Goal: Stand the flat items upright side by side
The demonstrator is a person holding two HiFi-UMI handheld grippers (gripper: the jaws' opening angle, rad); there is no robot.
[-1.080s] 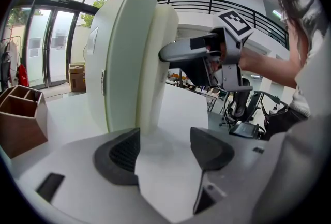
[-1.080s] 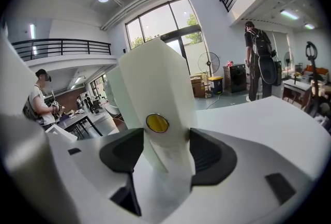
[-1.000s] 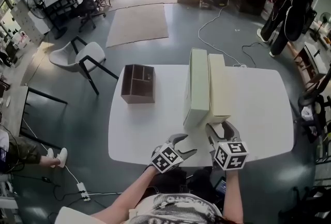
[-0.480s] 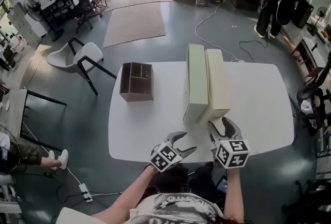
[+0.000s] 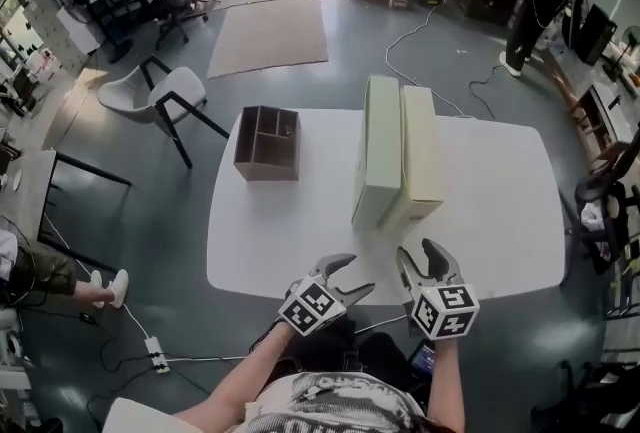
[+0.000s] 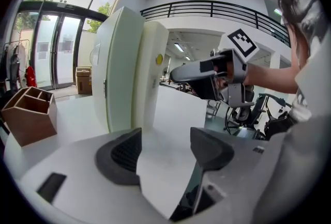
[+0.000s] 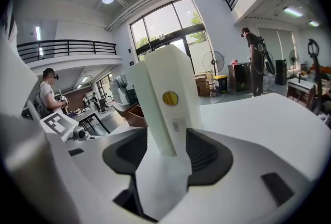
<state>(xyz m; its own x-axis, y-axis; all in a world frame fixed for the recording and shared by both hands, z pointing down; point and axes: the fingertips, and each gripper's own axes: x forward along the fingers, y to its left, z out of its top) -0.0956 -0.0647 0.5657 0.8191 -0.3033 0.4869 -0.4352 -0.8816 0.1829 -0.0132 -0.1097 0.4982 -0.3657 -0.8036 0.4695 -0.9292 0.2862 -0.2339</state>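
- Yellow round sticker (image 7: 170, 98) sat on the narrow near end of the cream box (image 5: 421, 156); the small printed label (image 7: 177, 125) beneath it was too small to read.
- That box and the pale green box (image 5: 378, 156) stood on edge, close side by side, on the white table (image 5: 270, 241), with their long axes running away from the person.
- The right gripper (image 5: 418, 256) had just been closing its jaws, which stood apart with the cream box's end ahead of the gap, untouched.
- The left gripper (image 5: 356, 275) was spread and empty.

Organiser (image 5: 267, 143) left of upright boxes (image 5: 382, 156)
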